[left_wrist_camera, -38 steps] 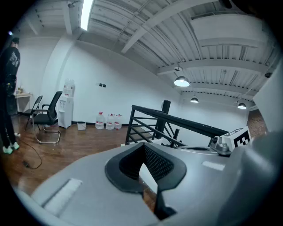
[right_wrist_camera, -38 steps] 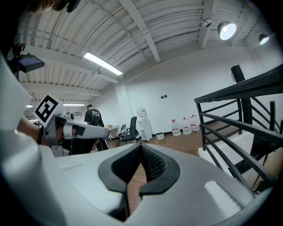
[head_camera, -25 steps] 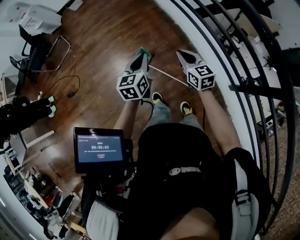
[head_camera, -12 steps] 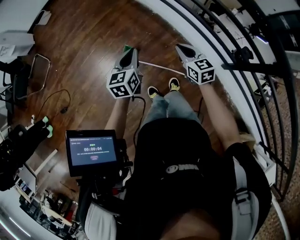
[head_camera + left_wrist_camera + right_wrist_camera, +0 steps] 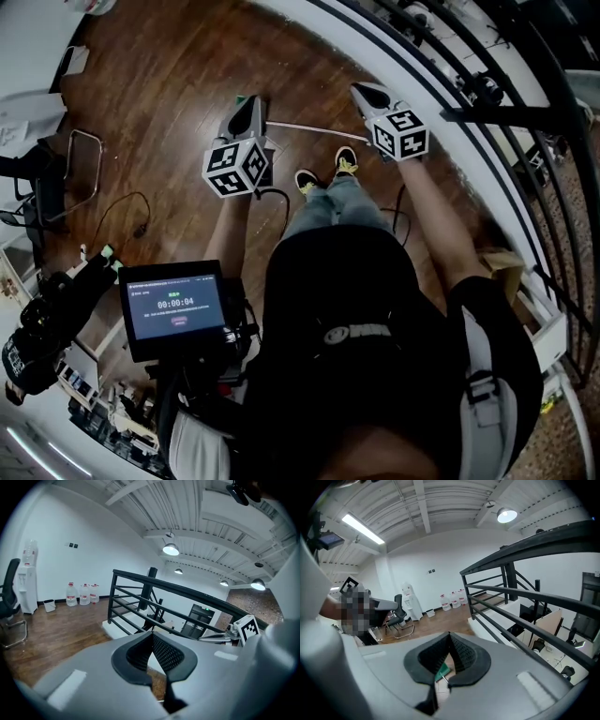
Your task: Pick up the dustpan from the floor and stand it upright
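The dustpan lies on the wooden floor just beyond the person's feet. In the head view only its green edge (image 5: 241,97) and its thin white handle (image 5: 309,128) show, and the handle runs right toward the ledge. My left gripper (image 5: 249,103) hangs over the green pan and hides most of it; its jaws are shut and empty. My right gripper (image 5: 362,92) is above the handle's far end, also shut on nothing. A piece of the green dustpan (image 5: 442,670) shows below the tips of the right gripper (image 5: 450,635). In its own view the left gripper (image 5: 152,637) points at the railing.
A black railing (image 5: 487,112) on a white ledge (image 5: 441,141) curves along the right. A chair (image 5: 66,169) and a black cable (image 5: 122,211) are on the floor at left. Water bottles (image 5: 84,594) and a dispenser (image 5: 27,581) line the far wall. A screen (image 5: 176,307) sits at the person's chest.
Both grippers have sunk and moved forward toward the floor. The left one now covers more of the green pan. Both stayed shut.
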`<control>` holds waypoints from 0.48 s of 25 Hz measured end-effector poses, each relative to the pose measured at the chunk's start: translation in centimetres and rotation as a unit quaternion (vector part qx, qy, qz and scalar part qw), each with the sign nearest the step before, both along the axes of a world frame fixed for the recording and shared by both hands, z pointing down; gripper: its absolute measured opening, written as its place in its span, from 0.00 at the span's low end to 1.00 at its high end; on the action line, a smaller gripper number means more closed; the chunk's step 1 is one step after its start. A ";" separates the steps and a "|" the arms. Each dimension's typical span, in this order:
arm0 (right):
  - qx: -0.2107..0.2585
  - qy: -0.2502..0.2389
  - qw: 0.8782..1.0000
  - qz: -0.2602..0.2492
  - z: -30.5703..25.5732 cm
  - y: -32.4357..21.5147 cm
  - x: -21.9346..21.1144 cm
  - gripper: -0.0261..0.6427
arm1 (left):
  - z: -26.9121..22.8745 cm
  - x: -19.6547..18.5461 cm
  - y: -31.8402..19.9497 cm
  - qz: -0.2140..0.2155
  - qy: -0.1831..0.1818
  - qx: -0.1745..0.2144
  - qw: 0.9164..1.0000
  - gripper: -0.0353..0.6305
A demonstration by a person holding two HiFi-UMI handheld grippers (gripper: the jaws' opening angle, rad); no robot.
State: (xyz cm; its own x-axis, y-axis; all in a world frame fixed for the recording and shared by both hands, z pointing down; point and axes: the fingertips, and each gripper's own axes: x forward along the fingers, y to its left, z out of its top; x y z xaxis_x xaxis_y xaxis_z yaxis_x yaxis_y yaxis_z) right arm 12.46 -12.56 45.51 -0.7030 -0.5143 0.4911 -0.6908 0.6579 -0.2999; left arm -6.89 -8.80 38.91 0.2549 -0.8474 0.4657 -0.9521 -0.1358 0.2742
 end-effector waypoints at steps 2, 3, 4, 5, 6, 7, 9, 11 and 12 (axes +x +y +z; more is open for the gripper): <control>-0.006 0.001 1.000 0.003 0.3 -0.3 1.0 0.04 | -0.3 0.4 -0.4 0.009 -0.010 -0.002 1.000 0.08; -0.011 0.004 1.000 0.003 0.8 -0.4 1.7 0.04 | -0.1 0.9 -0.6 0.014 -0.015 -0.003 1.000 0.08; -0.017 0.008 1.000 0.002 1.6 -0.7 2.3 0.05 | 0.4 1.4 -0.9 0.019 -0.020 -0.005 1.000 0.08; -0.023 0.014 1.000 -0.001 2.5 -1.1 2.8 0.04 | 1.2 1.9 -1.4 0.026 -0.026 -0.008 0.999 0.08; -0.030 0.019 0.999 -0.003 3.4 -1.3 3.1 0.04 | 2.0 2.3 -1.8 0.034 -0.033 -0.011 0.999 0.08; -0.037 0.021 0.999 -0.006 4.3 -1.3 3.2 0.04 | 2.9 2.6 -2.2 0.045 -0.039 -0.017 0.998 0.08; -0.054 0.030 0.998 -0.013 5.8 -0.8 2.9 0.04 | 4.9 2.9 -2.8 0.067 -0.047 -0.035 0.996 0.08; -0.073 0.045 0.996 -0.016 7.5 -0.1 2.8 0.04 | 7.2 3.0 -2.8 0.091 -0.054 -0.061 0.993 0.08; -0.084 0.054 0.995 -0.016 8.6 0.4 2.8 0.04 | 8.6 3.2 -2.6 0.110 -0.058 -0.077 0.989 0.08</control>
State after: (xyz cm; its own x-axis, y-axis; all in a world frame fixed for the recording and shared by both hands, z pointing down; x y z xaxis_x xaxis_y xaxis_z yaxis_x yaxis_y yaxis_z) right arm 15.28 -12.19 54.12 -0.6554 -0.3966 0.6428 -0.7051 0.6264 -0.3325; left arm -3.67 -11.42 47.53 0.3621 -0.6947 0.6214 -0.9306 -0.3081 0.1978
